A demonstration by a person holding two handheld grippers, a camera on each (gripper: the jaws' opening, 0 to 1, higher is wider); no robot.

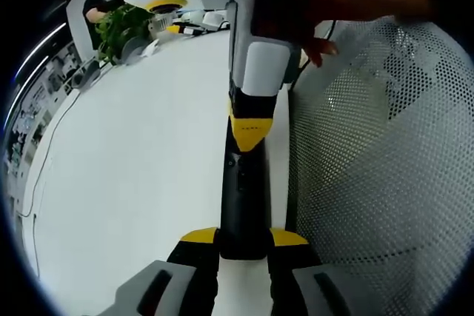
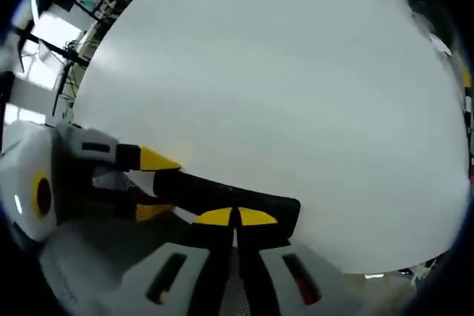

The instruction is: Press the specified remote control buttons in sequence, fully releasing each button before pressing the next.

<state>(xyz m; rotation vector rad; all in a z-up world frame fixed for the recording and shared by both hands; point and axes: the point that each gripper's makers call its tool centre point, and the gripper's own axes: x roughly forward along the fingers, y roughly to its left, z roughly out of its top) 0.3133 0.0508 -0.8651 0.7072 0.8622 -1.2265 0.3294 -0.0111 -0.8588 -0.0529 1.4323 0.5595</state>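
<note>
Left gripper (image 1: 243, 246) pinches remote (image 1: 244, 205) end; right gripper (image 2: 235, 217), jaws pressed together, tips on its buttons. Mid-press, I'd judge. Next: lift fully clear.

**Black remote control gripped at one end, pressed at the other**

A slim black remote control (image 1: 241, 197) is seen lying lengthwise on a white table (image 1: 141, 183), close beside a perforated white mesh surface. In the left gripper view its near end is clamped between the yellow-tipped jaws of the left gripper (image 1: 243, 238), and the body is run straight away from the camera. Small buttons can be made out on its upper face, though their markings cannot be read. Its far end is touched from above by the closed yellow tips of the right gripper (image 1: 249, 132). In the right gripper view the remote control (image 2: 222, 199) is shown as a dark bar slanting across the table.
</note>
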